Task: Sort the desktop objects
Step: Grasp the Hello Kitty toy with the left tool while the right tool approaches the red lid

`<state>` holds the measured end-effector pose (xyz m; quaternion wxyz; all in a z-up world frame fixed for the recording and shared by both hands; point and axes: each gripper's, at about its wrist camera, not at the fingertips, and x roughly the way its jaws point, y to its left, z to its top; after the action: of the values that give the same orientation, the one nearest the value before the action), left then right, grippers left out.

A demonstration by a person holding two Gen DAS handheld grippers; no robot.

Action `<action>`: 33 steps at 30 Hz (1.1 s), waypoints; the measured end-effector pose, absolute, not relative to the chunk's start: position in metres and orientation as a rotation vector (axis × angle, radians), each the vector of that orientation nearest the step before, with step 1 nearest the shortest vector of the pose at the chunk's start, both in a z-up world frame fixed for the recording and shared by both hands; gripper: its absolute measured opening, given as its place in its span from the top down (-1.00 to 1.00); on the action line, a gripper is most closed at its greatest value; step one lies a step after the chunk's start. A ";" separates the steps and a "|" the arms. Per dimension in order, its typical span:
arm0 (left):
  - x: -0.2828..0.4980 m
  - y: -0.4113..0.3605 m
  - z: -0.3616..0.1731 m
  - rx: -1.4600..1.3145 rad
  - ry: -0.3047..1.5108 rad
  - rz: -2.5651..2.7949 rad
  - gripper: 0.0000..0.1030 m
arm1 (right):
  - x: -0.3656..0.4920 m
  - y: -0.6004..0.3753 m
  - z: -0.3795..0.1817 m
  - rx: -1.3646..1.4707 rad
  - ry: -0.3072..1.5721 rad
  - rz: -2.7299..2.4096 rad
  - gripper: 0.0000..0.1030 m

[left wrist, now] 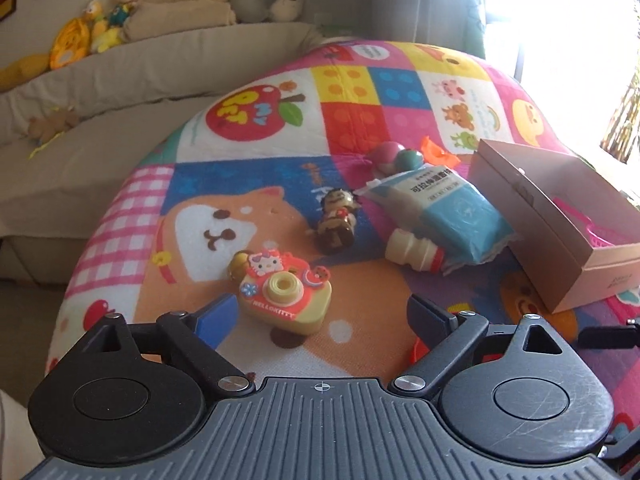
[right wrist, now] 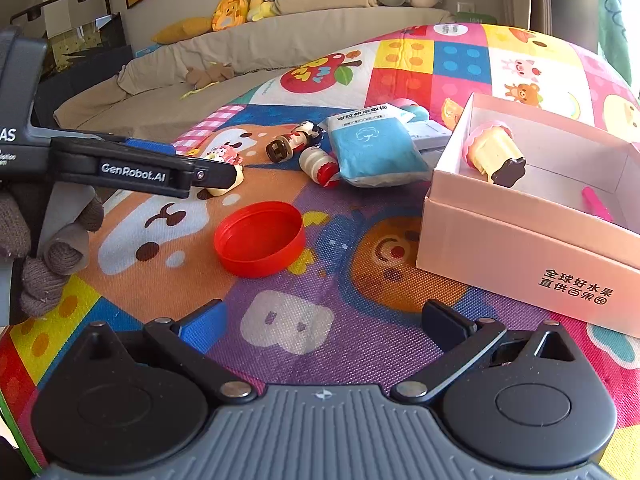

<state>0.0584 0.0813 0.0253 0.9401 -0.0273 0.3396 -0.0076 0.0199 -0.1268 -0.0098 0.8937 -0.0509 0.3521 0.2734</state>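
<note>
Play mat [right wrist: 360,320]: woven-textured printed surface, matt. Red lid [right wrist: 259,240]: smooth plastic, slight sheen. Box [right wrist: 500,248]: matt pink cardboard, printed lettering. Toy camera [left wrist: 286,296]: glossy moulded plastic. Blue-and-white packet [left wrist: 448,208]: shiny plastic film, wrinkled. Small bottle [left wrist: 414,254]: smooth plastic. Right gripper [right wrist: 324,322]: matt black plastic links, metal pivot pins, ribbed grey body. Sofa [left wrist: 100,120]: beige cloth.

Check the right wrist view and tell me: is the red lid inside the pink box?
No, the red lid lies on the play mat, left of the pink box.
</note>
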 end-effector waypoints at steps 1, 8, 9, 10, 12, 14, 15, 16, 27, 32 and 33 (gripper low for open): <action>0.063 0.083 0.023 -0.082 0.706 -0.014 -0.86 | 0.020 -0.127 -0.010 -0.105 0.730 0.567 -1.00; 0.094 0.078 0.007 -0.058 0.727 0.047 -0.87 | 0.020 -0.127 -0.010 -0.105 0.730 0.567 -1.00; 0.095 0.079 0.006 -0.054 0.727 0.044 -0.84 | 0.020 -0.127 -0.010 -0.105 0.730 0.567 -1.00; 0.096 0.080 0.006 -0.051 0.727 0.044 -0.74 | 0.020 -0.127 -0.010 -0.105 0.730 0.567 -1.00; 0.095 0.082 0.006 -0.032 0.729 0.051 -0.62 | 0.020 -0.127 -0.010 -0.105 0.730 0.567 -1.00; 0.090 0.082 0.007 0.009 0.722 0.048 -0.61 | 0.020 -0.126 -0.010 -0.106 0.731 0.566 -1.00; 0.087 0.082 0.008 0.037 0.717 0.056 -0.61 | 0.019 -0.126 -0.010 -0.106 0.730 0.566 -1.00; 0.084 0.082 0.007 0.063 0.713 0.067 -0.61 | 0.020 -0.126 -0.009 -0.106 0.731 0.566 -1.00; 0.080 0.093 0.010 0.166 0.672 -0.123 -0.83 | 0.019 -0.122 -0.011 -0.134 0.733 0.558 -1.00; 0.081 0.097 0.006 0.017 0.730 -0.247 -0.83 | 0.019 -0.121 -0.011 -0.141 0.733 0.558 -1.00; 0.077 0.096 0.007 0.014 0.723 -0.274 -0.83 | 0.019 -0.121 -0.011 -0.142 0.734 0.559 -1.00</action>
<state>0.0772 0.0956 0.0068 0.9261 0.0066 0.3527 -0.1335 0.0191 -0.1210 -0.0107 0.8931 -0.0687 0.3537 0.2693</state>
